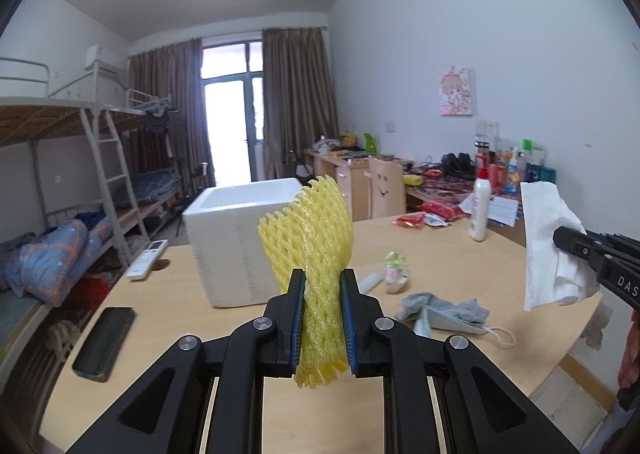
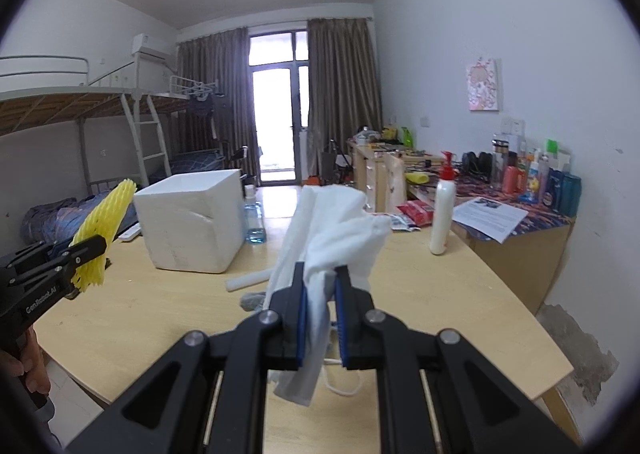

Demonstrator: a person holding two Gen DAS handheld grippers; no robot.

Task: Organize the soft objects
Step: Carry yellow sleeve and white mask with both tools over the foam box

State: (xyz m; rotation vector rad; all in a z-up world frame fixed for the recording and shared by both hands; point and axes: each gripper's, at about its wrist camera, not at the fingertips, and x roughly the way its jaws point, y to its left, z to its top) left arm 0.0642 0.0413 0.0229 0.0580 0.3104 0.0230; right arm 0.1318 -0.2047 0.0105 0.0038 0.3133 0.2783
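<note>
My left gripper (image 1: 322, 278) is shut on a yellow foam net sleeve (image 1: 310, 230), held upright above the wooden table (image 1: 192, 294). In the right wrist view the same yellow foam net (image 2: 102, 226) shows at the far left in the left gripper (image 2: 94, 248). My right gripper (image 2: 320, 272) is shut on a crumpled white tissue (image 2: 332, 226), lifted over the table; the left wrist view has the tissue (image 1: 548, 242) at the right edge. A white foam box (image 1: 236, 238) with an open top stands ahead on the table, also the foam box (image 2: 192, 222).
On the table lie a grey sock (image 1: 444, 308), a face mask (image 1: 452, 324), a small crumpled wrapper (image 1: 396, 270), a white foam tube (image 2: 252, 280), a black case (image 1: 106, 340), a remote (image 1: 148, 264), a lotion bottle (image 2: 442, 214) and red snack packets (image 1: 424, 214). Bunk beds stand left.
</note>
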